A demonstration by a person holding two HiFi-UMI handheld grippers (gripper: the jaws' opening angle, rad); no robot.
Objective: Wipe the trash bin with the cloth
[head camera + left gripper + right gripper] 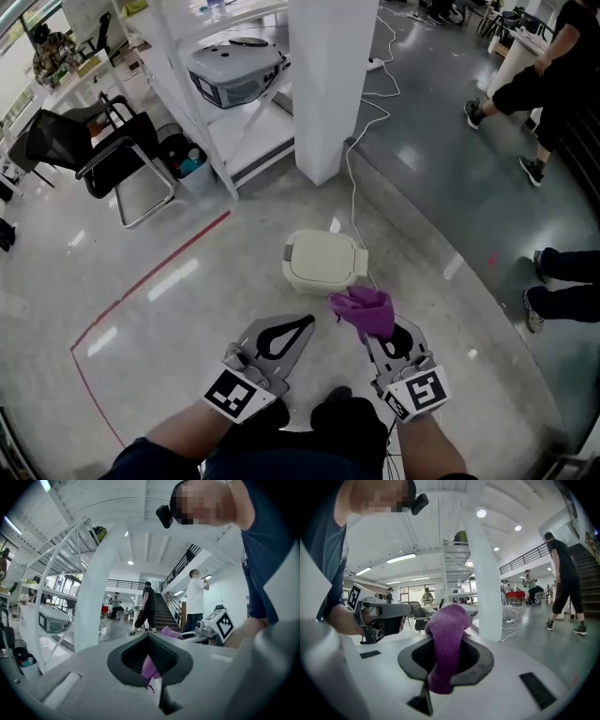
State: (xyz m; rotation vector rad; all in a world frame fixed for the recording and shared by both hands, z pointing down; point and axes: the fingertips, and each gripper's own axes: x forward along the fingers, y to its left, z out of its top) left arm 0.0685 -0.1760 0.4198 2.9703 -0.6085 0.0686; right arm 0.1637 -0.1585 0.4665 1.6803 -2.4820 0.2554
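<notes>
A small cream trash bin (pixel 323 261) with its lid down stands on the grey floor just ahead of both grippers. My right gripper (pixel 374 330) is shut on a purple cloth (pixel 364 310), which bunches above the jaw tips a little short of the bin's near right corner. In the right gripper view the cloth (pixel 446 644) hangs through the jaw opening of that gripper (pixel 449 663). My left gripper (pixel 306 322) is shut, beside the right one and near the bin's front. From the left gripper (pixel 149 638) I see the cloth (pixel 170 632) at the right gripper's tip.
A white pillar (pixel 328 84) rises behind the bin, with a white cable (pixel 352 187) trailing past it. Shelving with a grey box (pixel 234 70) and a black chair (pixel 112 150) stand at the back left. Red tape (pixel 159 272) marks the floor. People's feet (pixel 553 281) are at the right.
</notes>
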